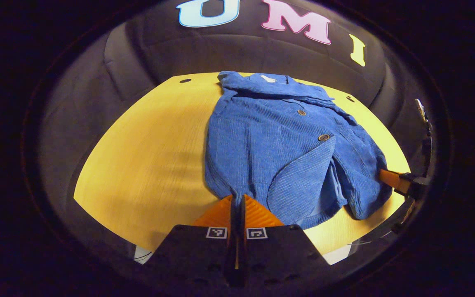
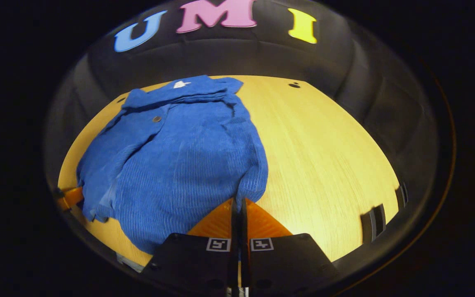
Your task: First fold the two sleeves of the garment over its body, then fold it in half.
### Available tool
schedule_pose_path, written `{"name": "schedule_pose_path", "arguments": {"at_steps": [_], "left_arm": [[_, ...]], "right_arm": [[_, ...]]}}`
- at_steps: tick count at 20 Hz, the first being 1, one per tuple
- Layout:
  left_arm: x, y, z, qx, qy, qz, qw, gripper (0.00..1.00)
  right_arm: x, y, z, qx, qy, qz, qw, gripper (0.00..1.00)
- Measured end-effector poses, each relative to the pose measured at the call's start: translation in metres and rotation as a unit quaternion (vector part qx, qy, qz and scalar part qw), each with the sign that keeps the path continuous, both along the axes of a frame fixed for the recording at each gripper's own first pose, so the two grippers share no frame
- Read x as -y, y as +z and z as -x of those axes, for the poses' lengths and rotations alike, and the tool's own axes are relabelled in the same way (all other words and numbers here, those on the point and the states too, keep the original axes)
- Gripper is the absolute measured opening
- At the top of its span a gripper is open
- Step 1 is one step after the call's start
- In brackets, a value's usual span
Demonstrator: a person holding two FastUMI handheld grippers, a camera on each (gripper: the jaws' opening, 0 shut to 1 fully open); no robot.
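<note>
The left gripper (image 1: 237, 200) has its orange fingers pressed together on the near hem corner of the blue corduroy garment (image 1: 278, 148); the right gripper (image 2: 238, 204) pinches the opposite hem corner in the same way. The garment lies on the yellow wooden table (image 1: 146, 165), collar toward the far edge, both sleeves already folded across its body. Judged step: start of the half-fold. The next move calls for lifting both corners together, carrying the hem toward the collar at an even pace, and laying it flat without disturbing the sleeves. A small white tag (image 2: 179, 84) sits inside the collar; any writing on it is too small to read.
</note>
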State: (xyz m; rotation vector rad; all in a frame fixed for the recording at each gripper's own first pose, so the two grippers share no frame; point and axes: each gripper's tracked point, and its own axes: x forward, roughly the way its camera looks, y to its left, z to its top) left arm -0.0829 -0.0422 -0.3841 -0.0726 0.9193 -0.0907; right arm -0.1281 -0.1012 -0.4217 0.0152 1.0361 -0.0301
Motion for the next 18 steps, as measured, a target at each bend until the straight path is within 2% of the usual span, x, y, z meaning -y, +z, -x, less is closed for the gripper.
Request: {"name": "schedule_pose_path", "arguments": {"at_steps": [3, 4, 9, 18], "left_arm": [[0.002, 0.002, -0.005, -0.007, 0.006, 0.013, 1.000, 0.00], [0.000, 0.003, -0.007, -0.007, 0.012, 0.012, 1.000, 0.00], [0.003, 0.031, -0.042, 0.024, 0.025, 0.029, 0.999, 0.00], [0.013, 0.101, -0.151, 0.120, -0.004, 0.029, 0.992, 0.00]], "right_arm": [[0.001, 0.002, -0.005, -0.009, -0.022, -0.052, 0.998, 0.01], [0.002, 0.007, -0.010, -0.005, -0.025, -0.056, 0.998, 0.01], [0.009, 0.044, -0.062, 0.049, -0.001, -0.042, 0.998, 0.01], [-0.020, 0.089, -0.181, 0.155, 0.032, -0.051, 0.986, 0.01]]}}
